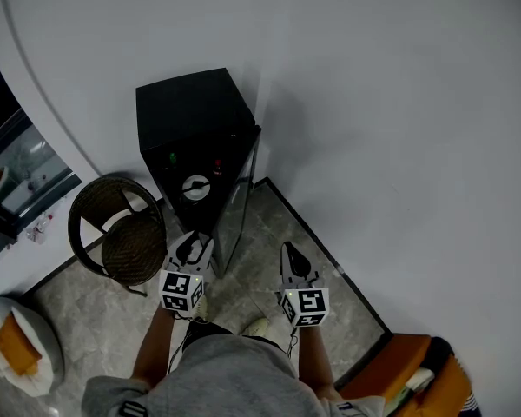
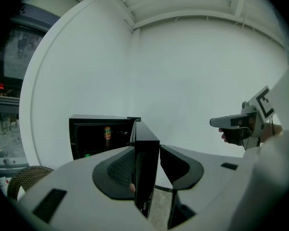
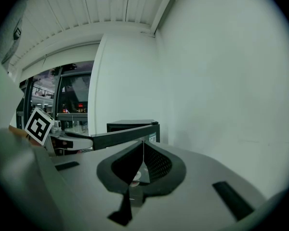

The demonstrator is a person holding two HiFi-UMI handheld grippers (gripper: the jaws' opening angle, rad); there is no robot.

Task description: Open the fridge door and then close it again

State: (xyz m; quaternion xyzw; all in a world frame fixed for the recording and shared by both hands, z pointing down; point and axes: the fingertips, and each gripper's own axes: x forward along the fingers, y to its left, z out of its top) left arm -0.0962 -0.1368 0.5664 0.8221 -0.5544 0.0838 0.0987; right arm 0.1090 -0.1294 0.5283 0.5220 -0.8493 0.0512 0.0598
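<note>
While one fridge (image 1: 191,107) gapes, one chair (image 1: 132,248) stands.

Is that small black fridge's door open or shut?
Open: the dark door stands swung away from the small black fridge, its inside exposed.

Fridge (image 1: 191,111) is black all over, and so is the fridge door (image 1: 240,194), with a dark glassy pane. Wicker chair (image 1: 126,237) is a dark brown weave. Floor (image 1: 260,276) is grey marbled tile, wall (image 1: 399,102) plain white. Left tool (image 1: 189,248) and right tool (image 1: 293,257): pale grey, black pads, black-and-white marker cubes.
</note>
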